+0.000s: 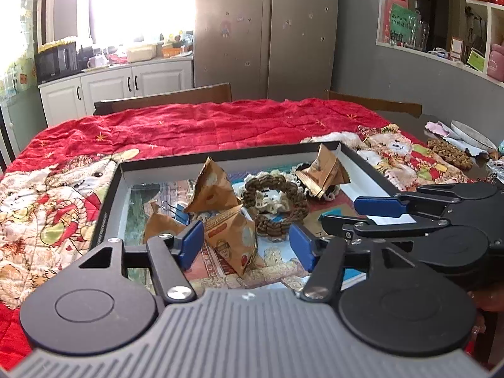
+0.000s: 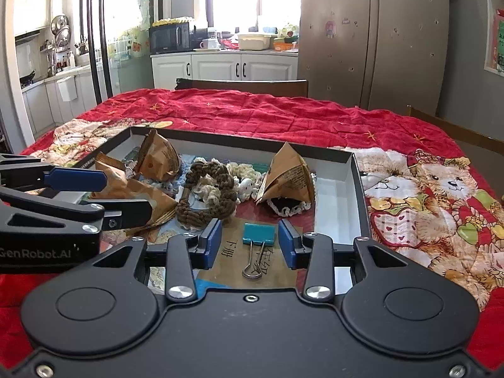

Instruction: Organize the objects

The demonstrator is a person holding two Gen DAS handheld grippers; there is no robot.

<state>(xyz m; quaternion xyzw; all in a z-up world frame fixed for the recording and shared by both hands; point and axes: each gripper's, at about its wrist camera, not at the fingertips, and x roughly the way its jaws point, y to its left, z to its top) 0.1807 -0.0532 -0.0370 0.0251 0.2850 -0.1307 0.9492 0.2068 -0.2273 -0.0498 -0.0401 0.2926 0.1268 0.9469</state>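
Presently both my grippers hang parted over the shallow black-rimmed tray (image 2: 356, 170). Left gripper (image 1: 245, 242) straddles one crinkled brown paper packet (image 1: 233, 236), pads not touching it. Right gripper (image 2: 249, 244) flanks one teal metal binder clip (image 2: 259, 234) at lower centre, ungripped. Four packets counted.

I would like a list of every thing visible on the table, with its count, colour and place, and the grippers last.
tray: one, black rim, white walls, on the quilt.
snack packets: about four, brown, inside the tray.
crochet ring: one, dark brown, tray centre.
teal binder clip: one, tray floor, between the right gripper's fingers, untouched.
blue binder clip: one, among the packets on the left.
quilt: one, red with bears, covering the table.
left gripper: open, around a packet.
right gripper: open.
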